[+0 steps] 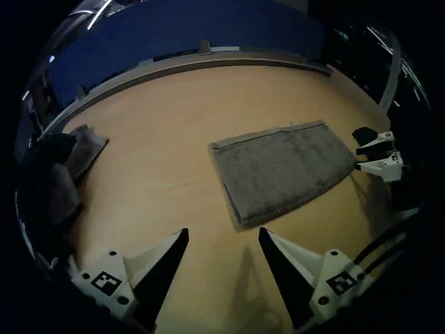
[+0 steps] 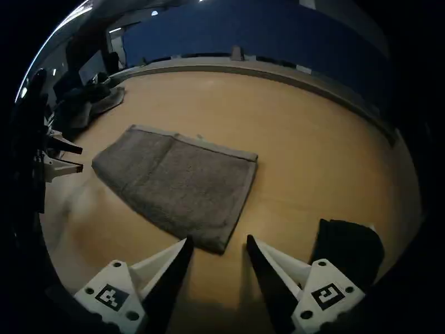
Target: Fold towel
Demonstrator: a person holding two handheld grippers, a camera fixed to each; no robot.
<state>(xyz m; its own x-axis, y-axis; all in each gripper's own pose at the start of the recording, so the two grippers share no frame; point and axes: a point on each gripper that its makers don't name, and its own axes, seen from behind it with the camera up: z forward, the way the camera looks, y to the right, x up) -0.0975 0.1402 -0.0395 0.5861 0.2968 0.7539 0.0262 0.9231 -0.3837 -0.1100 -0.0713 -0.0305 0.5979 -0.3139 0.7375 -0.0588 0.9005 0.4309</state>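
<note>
A grey towel [image 1: 283, 170], folded into a flat rectangle, lies on the wooden table [image 1: 167, 122]. In the left gripper view my left gripper [image 1: 223, 236] is open, its fingertips a short way in front of the towel's near corner. My right gripper [image 1: 359, 158] shows at the towel's right end. In the right gripper view the towel [image 2: 178, 181] spreads ahead and to the left. My right gripper [image 2: 219, 242] is open there, and the towel's near corner reaches the gap between its tips without being pinched. The left gripper [image 2: 78, 158] points at the towel's far left end.
A heap of grey and dark cloths [image 1: 72, 161] sits at the table's left edge, also seen as cloths [image 2: 92, 103] in the right gripper view. A black folded object [image 2: 350, 245] lies right of my right gripper. A blue partition [image 1: 183, 33] runs behind the table.
</note>
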